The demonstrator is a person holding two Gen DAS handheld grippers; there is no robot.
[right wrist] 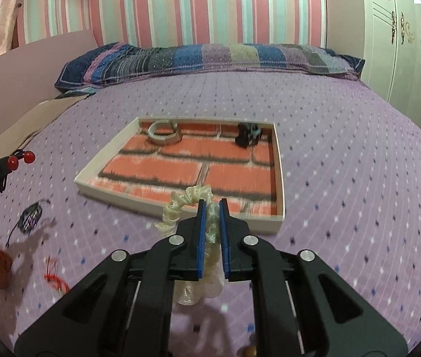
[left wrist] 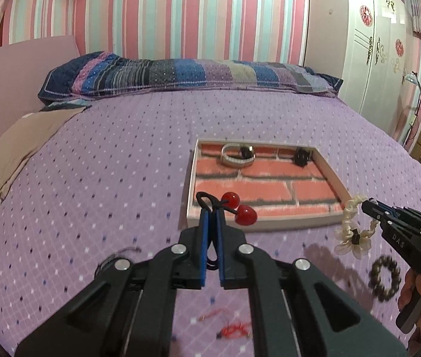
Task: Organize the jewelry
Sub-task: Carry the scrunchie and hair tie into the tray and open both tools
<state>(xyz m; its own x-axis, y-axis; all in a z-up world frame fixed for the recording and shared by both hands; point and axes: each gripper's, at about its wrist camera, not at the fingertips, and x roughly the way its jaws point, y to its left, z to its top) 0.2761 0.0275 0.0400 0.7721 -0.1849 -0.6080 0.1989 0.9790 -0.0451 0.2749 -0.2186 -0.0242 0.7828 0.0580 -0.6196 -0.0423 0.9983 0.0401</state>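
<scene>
Left gripper [left wrist: 212,217] clamped the hair tie [left wrist: 234,208], right gripper [right wrist: 210,211] clamped the scrunchie [right wrist: 186,205], both above the bed [left wrist: 121,154] near the tray [left wrist: 191,184]; best carried over the rim before release.

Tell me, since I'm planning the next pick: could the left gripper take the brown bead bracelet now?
Probably not: the left gripper is shut on the red-ball hair tie, and the brown bead bracelet lies nearer the right gripper.

right tool [right wrist: 211,205] clamps cream scrunchie [right wrist: 180,205] | brick-lined tray [right wrist: 280,178] just beyond, on bed [right wrist: 344,163]
</scene>
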